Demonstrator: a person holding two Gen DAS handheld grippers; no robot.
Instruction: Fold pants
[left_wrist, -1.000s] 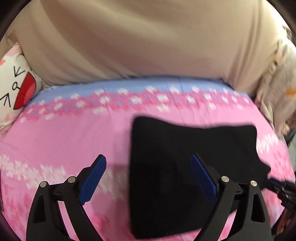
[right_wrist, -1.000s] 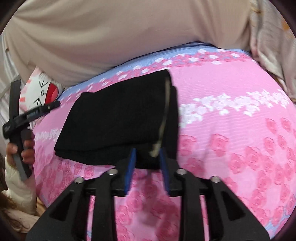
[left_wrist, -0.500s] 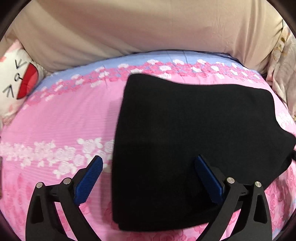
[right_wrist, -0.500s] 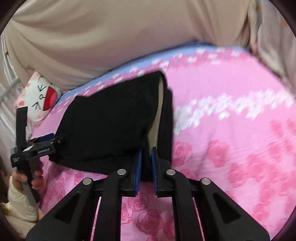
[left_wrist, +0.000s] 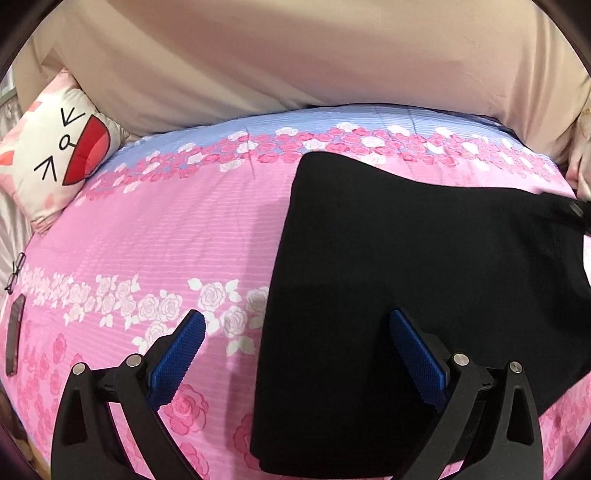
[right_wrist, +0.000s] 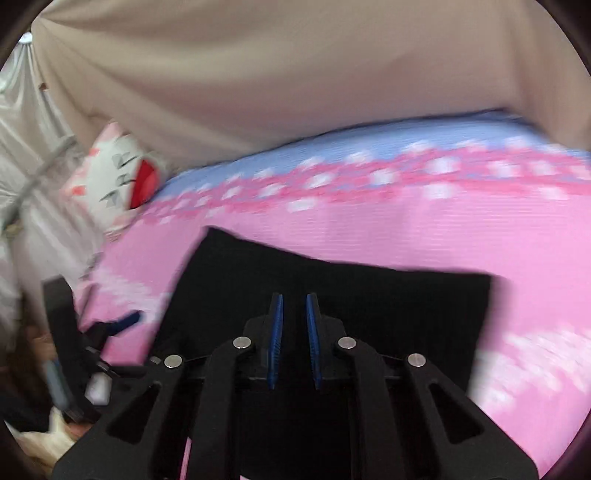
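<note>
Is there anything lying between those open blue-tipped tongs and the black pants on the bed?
Nothing visible. The left tongs hang open right over the near left edge of the folded black pants, with only the pink floral bedsheet beside them.

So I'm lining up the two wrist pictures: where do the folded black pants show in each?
Left wrist: black pants fill the right half, on the pink bedspread.
Right wrist: pants lie low in the centre, partly behind the right gripper.
Shared landmark: cat-face pillow, far left in both.
</note>
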